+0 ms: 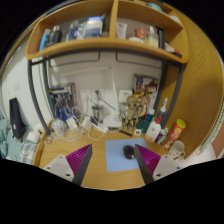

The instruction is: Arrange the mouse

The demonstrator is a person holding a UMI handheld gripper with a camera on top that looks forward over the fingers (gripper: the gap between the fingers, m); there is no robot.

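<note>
The gripper point(113, 160) hovers level above the front of a wooden desk point(60, 152), its two fingers spread wide and holding nothing, pink pads facing inward. Between the fingers and just ahead of them, one dark mouse point(129, 152) rests on one blue mouse pad point(121, 159). Along the desk's back edge stand glass jars and bottles too crowded to count, ending at the right in an orange bottle point(175, 131), beneath a two-tier shelf point(105, 45).

Single wide-angle view riding on the gripper point(109, 163).
Looks forward along both fingers, slightly downward over the desk point(105, 178), toward shelves point(100, 45) well beyond.
</note>
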